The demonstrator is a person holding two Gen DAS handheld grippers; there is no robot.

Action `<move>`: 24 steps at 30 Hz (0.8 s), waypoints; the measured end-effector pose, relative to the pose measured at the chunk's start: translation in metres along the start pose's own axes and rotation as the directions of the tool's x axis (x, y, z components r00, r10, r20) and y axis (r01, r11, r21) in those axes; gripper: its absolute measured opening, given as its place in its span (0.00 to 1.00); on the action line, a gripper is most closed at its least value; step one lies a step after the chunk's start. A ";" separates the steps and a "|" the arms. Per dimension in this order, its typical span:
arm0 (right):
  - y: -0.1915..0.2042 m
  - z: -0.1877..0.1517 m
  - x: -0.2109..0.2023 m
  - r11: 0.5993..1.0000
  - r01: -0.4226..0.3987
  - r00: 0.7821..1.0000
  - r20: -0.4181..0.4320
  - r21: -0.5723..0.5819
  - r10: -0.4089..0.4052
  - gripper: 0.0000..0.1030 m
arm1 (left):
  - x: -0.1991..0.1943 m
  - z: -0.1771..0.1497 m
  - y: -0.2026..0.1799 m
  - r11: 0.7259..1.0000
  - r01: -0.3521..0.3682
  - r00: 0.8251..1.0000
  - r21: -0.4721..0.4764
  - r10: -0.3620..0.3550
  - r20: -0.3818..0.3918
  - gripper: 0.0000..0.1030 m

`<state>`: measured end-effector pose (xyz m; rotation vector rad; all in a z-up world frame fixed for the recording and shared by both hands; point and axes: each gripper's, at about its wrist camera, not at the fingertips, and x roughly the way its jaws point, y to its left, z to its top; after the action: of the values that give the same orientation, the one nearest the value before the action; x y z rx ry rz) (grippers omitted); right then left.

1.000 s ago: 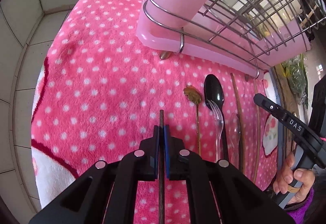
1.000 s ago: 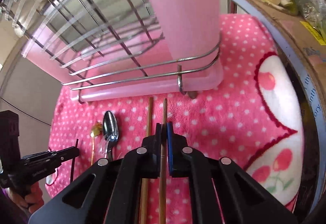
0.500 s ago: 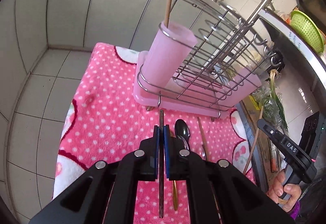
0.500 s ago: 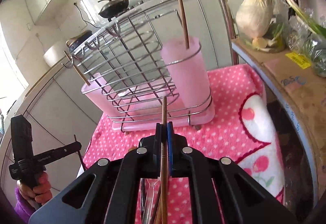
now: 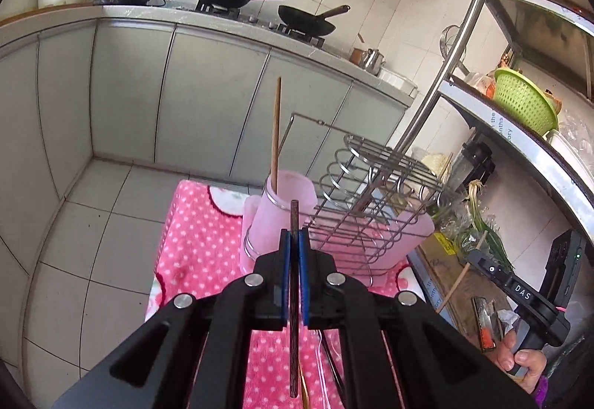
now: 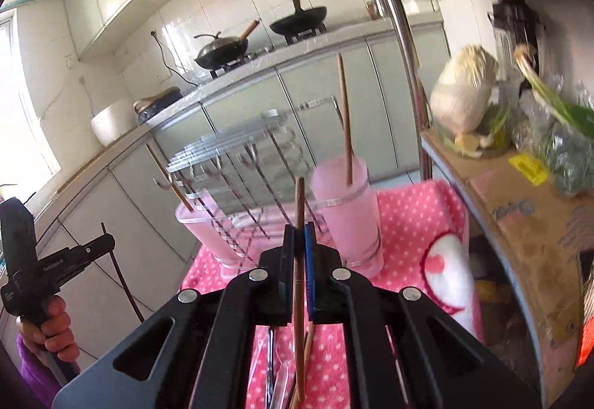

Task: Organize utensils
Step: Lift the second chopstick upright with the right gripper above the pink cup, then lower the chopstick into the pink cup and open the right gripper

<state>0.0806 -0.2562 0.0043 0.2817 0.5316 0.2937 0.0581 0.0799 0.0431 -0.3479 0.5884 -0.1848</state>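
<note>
On my far left, the left gripper (image 5: 293, 238) is pinching a dark brown chopstick (image 5: 294, 297) between its blue pads; the stick runs lengthwise through the jaws, its tip poking out ahead and its tail hanging below over the pink polka-dot cloth (image 5: 196, 245). Just beyond that tip stands the pink utensil cup (image 5: 274, 212), seated in the end of the wire dish rack (image 5: 375, 201), with one light wooden chopstick (image 5: 276, 134) already standing upright inside it. The rack sits on the cloth. Further right, the right gripper (image 6: 300, 242) is pressed tight on a lighter wooden chopstick (image 6: 299, 297), also held lengthwise, tip up toward the cup. Beneath it on the cloth I can make out more utensils (image 6: 278, 372), though blur keeps me from naming them. On the far right a shelf (image 6: 519, 208) carries a cabbage (image 6: 464, 93) and bagged greens (image 6: 564, 134).
</note>
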 end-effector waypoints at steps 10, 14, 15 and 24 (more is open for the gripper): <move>0.018 0.093 -0.035 0.995 0.048 0.985 0.171 -0.086 -0.033 0.05 | -0.004 0.065 -0.029 0.999 0.003 0.992 0.032 -0.007 0.128 0.04; 0.025 0.124 -0.036 0.991 0.075 0.971 0.233 -0.111 -0.047 0.05 | 0.001 0.093 -0.043 0.997 -0.030 0.983 0.068 0.017 0.184 0.04; 0.026 0.130 -0.036 0.991 0.075 0.968 0.246 -0.114 -0.045 0.05 | 0.003 0.101 -0.046 0.996 -0.043 0.978 0.079 0.026 0.206 0.04; 0.034 0.161 -0.005 0.972 0.156 0.946 0.309 -0.178 -0.096 0.05 | 0.040 0.131 -0.052 0.987 -0.123 0.952 0.108 0.087 0.292 0.04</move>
<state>0.1553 -0.2567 0.1505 0.0919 0.2167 0.1730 0.1618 0.0564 0.1434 -0.2155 0.3054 -0.0654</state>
